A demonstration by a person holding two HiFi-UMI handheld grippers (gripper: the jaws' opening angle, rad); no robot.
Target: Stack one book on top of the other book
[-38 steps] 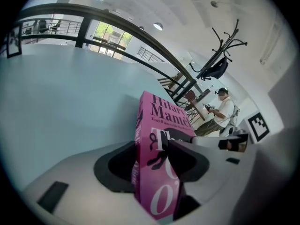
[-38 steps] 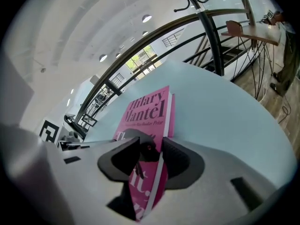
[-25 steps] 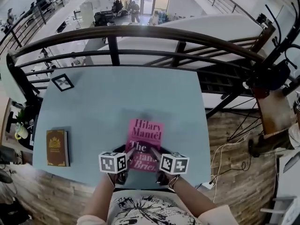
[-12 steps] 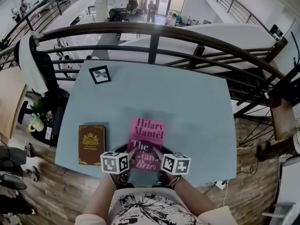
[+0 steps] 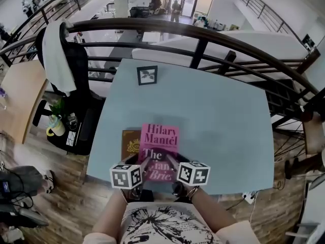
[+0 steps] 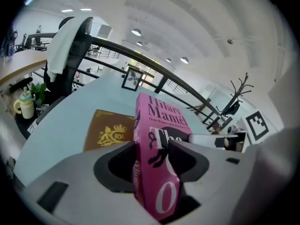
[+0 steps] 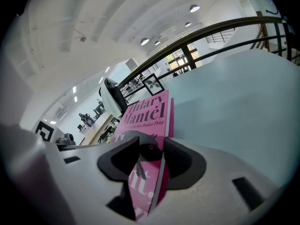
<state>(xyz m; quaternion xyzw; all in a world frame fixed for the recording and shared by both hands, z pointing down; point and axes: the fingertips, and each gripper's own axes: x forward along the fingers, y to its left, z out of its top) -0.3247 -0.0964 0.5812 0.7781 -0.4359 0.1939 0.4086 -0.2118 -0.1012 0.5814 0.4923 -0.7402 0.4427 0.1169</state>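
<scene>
A pink book (image 5: 158, 141) is clamped at its near edge by both grippers, front cover up. My left gripper (image 5: 143, 163) is shut on its left near corner and my right gripper (image 5: 170, 162) on its right near corner. A brown book with a gold crest (image 5: 131, 143) lies flat on the pale blue table (image 5: 218, 116); the pink book hides its right part. In the left gripper view the pink book (image 6: 159, 139) sits between the jaws of the left gripper (image 6: 152, 156), with the brown book (image 6: 107, 132) just to its left. In the right gripper view the pads of the right gripper (image 7: 151, 158) press on the pink book (image 7: 145, 114).
A small framed picture (image 5: 147, 75) stands at the table's far side. A dark railing (image 5: 203, 39) curves behind the table. Left of the table are a chair draped with white cloth (image 5: 58, 60) and a potted plant with a mug (image 5: 55, 125). The table's near edge runs close to the grippers.
Both grippers have carried the pink book leftwards across the table. It was apart from the brown book and now overlaps that book's right part. Both grips are unchanged.
</scene>
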